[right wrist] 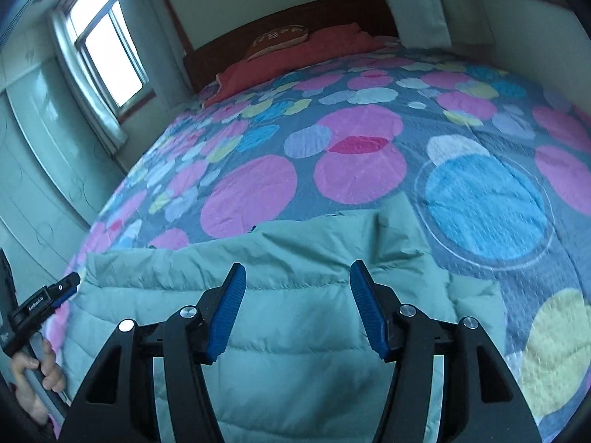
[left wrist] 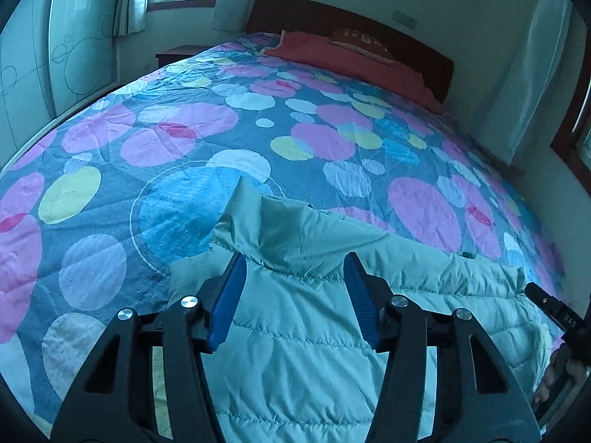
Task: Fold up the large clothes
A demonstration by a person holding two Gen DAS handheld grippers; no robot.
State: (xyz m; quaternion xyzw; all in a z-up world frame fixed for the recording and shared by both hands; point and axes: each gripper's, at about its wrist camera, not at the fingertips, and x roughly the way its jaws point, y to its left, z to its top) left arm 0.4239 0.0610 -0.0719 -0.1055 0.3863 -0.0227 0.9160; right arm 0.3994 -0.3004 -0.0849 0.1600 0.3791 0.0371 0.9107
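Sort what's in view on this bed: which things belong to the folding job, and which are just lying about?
Job:
- pale green quilted jacket, spread flat on the bedspread
- left gripper, jaws open over it
- right gripper, jaws open over it

Lying about:
- spotted bedspread
- red blanket by the headboard
- brown cushion

We see one pale mint quilted puffer jacket (left wrist: 295, 332) (right wrist: 295, 332) lying flat on the bed near its foot end, horizontal stitch lines running across the padded panels. Its upper part is smoother unquilted fabric, rumpled and creased, with one pointed flap sticking up toward the headboard. We can't tell which side faces up, and its near edge is cut off.
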